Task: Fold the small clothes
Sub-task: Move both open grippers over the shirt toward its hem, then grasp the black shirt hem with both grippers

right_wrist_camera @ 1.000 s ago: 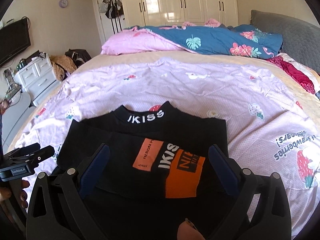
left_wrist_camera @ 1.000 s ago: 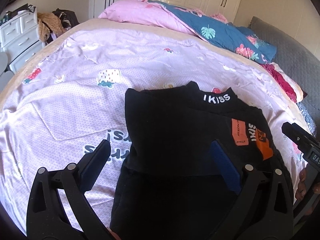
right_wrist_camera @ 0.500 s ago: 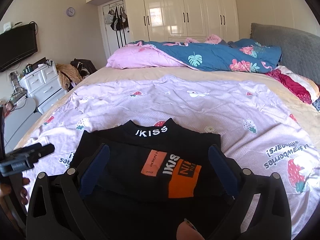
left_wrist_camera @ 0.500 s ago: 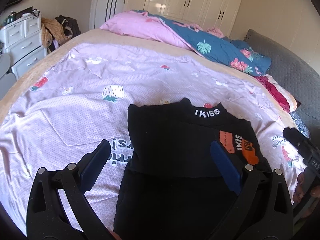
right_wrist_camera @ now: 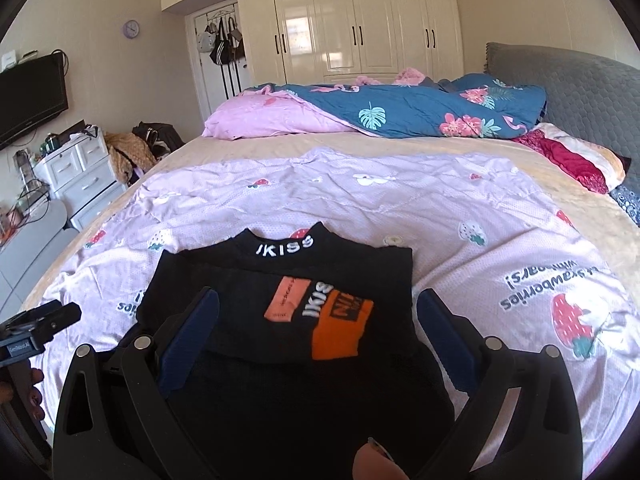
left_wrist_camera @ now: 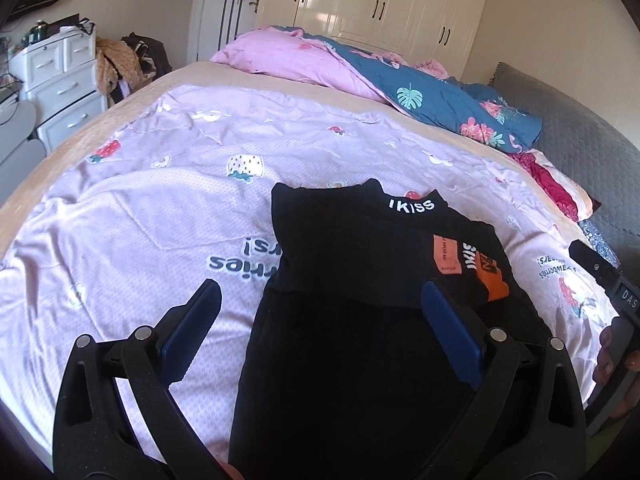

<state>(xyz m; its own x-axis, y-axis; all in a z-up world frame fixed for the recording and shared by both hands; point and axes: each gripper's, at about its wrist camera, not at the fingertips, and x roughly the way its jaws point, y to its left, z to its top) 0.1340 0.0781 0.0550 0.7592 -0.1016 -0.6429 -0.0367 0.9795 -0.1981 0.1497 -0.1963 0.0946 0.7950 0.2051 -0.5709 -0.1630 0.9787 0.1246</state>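
Both grippers pulled back higher; left gripper (left_wrist_camera: 320, 320) and right gripper (right_wrist_camera: 316, 328) released, empty. Folded black top (right_wrist_camera: 288, 280) on lilac blanket (right_wrist_camera: 400, 208), collar toward 12 o'clock.

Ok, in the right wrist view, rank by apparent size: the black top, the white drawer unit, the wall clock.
1. black top, though nearness to the camera inflates it
2. white drawer unit
3. wall clock

Folded top (right_wrist_camera: 280, 304) on sheet (right_wrist_camera: 400, 208) at bed's near edge. Duvet (right_wrist_camera: 400, 108) heaped behind. Drawers (right_wrist_camera: 80, 176) left of bed; wardrobe (right_wrist_camera: 360, 20) beyond.
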